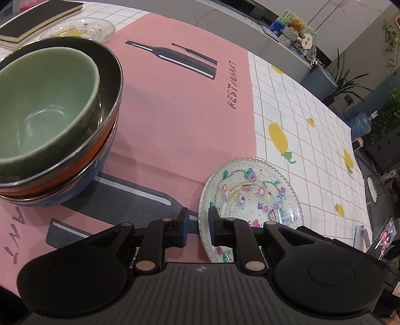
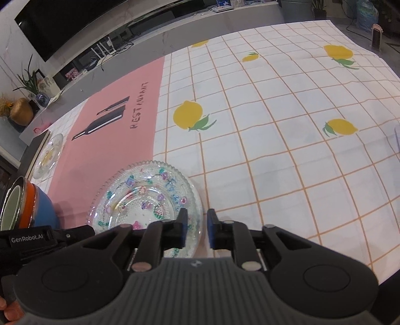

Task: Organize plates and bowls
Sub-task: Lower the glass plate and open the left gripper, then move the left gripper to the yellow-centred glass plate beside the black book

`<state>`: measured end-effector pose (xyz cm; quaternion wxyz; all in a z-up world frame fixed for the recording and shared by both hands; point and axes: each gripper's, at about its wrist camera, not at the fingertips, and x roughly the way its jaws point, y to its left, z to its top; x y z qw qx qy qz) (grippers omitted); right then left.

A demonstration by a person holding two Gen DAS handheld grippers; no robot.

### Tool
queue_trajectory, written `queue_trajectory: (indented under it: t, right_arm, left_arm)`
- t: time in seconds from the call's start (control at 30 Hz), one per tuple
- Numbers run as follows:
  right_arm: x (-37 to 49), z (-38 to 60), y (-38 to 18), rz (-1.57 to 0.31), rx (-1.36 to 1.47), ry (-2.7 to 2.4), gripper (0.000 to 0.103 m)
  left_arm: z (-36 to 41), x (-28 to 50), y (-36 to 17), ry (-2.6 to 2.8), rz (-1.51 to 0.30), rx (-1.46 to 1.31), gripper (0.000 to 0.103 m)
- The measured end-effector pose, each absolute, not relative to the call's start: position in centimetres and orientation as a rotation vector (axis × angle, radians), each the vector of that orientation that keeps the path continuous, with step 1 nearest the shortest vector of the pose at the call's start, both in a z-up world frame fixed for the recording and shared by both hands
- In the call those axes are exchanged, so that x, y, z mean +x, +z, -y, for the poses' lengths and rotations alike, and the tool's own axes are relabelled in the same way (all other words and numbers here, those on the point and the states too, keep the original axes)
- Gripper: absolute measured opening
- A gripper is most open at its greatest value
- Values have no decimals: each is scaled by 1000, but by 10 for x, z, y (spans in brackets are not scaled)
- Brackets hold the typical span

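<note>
A clear glass plate [image 1: 252,192] with painted flowers lies flat where the pink mat meets the lemon-print cloth. My left gripper [image 1: 198,225] straddles the plate's left rim, jaws slightly apart, pads not pressing the glass. In the right wrist view the same plate [image 2: 140,197] has its right rim between the narrowly parted jaws of my right gripper [image 2: 197,225], again with a visible gap. To the left stands a stack of bowls [image 1: 50,105]: pale green inside dark green, then orange, then blue. The stack [image 2: 27,202] shows at the left edge in the right wrist view.
A second glass plate [image 1: 82,28] [image 2: 48,155] sits at the far end of the pink mat [image 1: 175,112], next to a dark book [image 1: 32,17]. The left gripper's body [image 2: 37,240] lies beside the flowered plate. The checked lemon cloth [image 2: 275,137] spreads to the right.
</note>
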<state>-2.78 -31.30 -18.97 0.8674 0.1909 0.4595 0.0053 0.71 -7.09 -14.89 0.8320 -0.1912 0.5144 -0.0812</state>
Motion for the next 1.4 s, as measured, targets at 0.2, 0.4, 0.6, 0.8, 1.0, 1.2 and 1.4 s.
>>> queue_trajectory:
  t: [0.2,0.4,0.6,0.8,1.0,1.2,1.4]
  right_arm:
    - [-30,312,-176,-901,373,6,30]
    - [-26,300,-163,-869,363,47,33]
    - [-11,275,-149,-854,333,117,33]
    - [11,243,-128,-826,304,206,34]
    - [37,209,-116,-829,282,289,44]
    - [68,178,-111,-850,255,346,51]
    - [104,152,-114,-861,255,387,52]
  left_arm:
    - [68,7,-142,-165,-1081,-409,18]
    - [66,7,-120,-192,-1030,-377,19]
    - [53,11,-91,-199,-983,-362,19]
    - [28,23,-65,-208,-959,-344,20]
    - [-10,41,-37,-211,-926,-322,24]
    - [-59,61,-19,-188,-871,-326,35]
    - [-99,84,-23,-169,-855,-307,41]
